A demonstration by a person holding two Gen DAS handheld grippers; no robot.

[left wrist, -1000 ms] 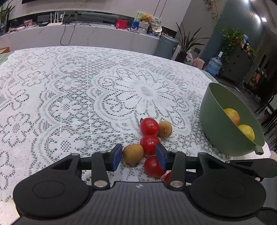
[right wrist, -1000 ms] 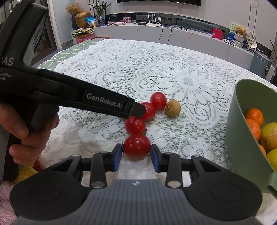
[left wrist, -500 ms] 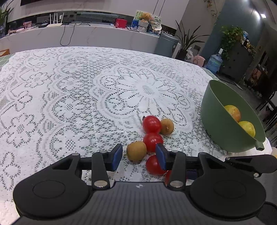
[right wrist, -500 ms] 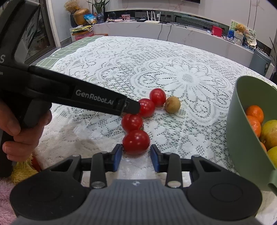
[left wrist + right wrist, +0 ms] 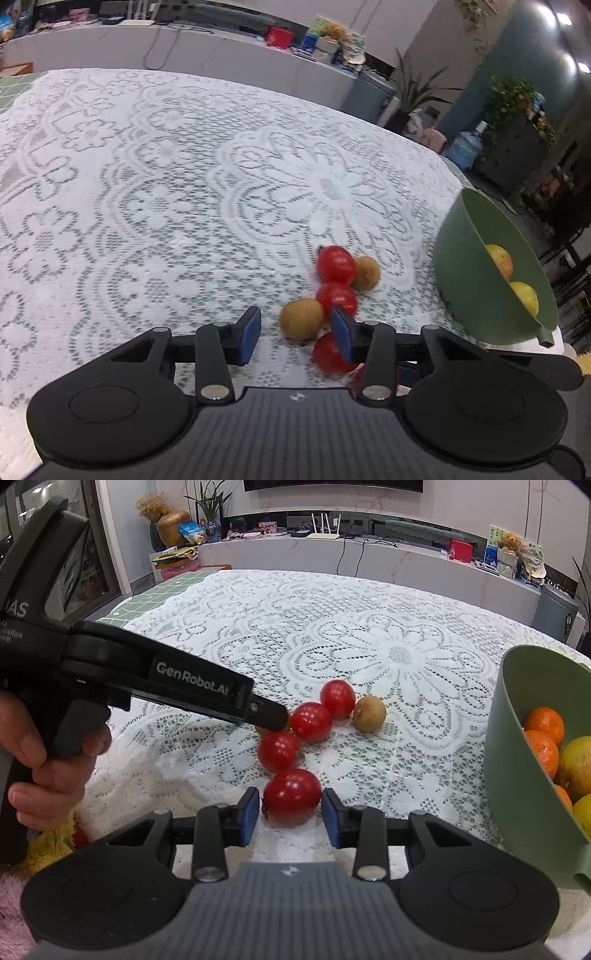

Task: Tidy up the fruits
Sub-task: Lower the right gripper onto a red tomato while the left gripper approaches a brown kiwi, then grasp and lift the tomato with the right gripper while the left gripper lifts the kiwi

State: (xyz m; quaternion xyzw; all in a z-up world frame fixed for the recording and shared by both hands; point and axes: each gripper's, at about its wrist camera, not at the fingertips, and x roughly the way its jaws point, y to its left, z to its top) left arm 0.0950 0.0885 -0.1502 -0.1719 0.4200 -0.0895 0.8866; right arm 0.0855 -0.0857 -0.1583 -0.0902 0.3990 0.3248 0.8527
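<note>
- Fruits: four red tomatoes and two brown fruits are lying in a loose cluster on the lace tablecloth (image 5: 369, 602), near the green bowl (image 5: 517, 738), which is already holding oranges (image 5: 545, 722) and yellow fruit.
- Right gripper (image 5: 290, 814): its jaws are standing partly open around the nearest tomato (image 5: 292, 794); a thin gap is showing on each side, so nothing is being gripped yet.
- Left gripper (image 5: 295, 332): its jaws are closing, with the near brown fruit (image 5: 302, 323) lying just ahead of the space between the pads and no contact showing.
- A hand (image 5: 44, 771) is holding the left tool, whose tip is reaching into the cluster.
- Risk, as a judgement: the round fruits are touching one another, so a pad nudging one is likely sending its neighbours rolling across the cloth.
- Risk, as a judgement: the two tools are working close together and may be knocking each other's target away.
- Risk, as a judgement: a hard squeeze may be bruising or splitting the tomato.
</note>
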